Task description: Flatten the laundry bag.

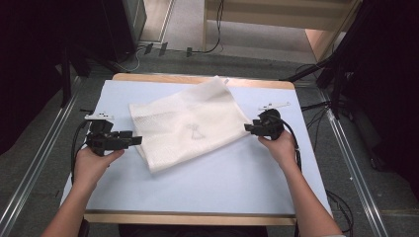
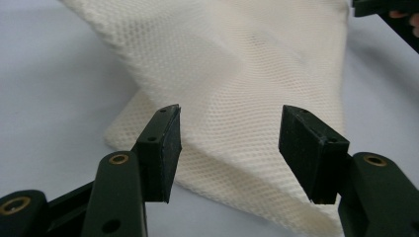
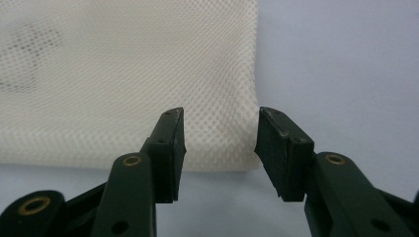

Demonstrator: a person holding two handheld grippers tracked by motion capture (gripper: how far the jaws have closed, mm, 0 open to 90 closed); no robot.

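A pale blue mat (image 1: 207, 182) covers my wooden table, with grey floor around it. At the mat's centre lies a white mesh bag (image 1: 188, 123), honeycomb-woven, soft, roughly rectangular and folded. My left gripper (image 1: 129, 139), at nine o'clock of the bag, stands wide open, gripping nothing, its pads just short of the cloth's edge. My right gripper (image 1: 248, 128), at three o'clock, gapes at the bag's corner, empty. A faint dark shape inside the mesh is unreadable.

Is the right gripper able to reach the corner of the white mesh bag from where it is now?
Probably yes. The right gripper is open and faces the near corner of the white mesh bag, with bare table beside it and nothing between.
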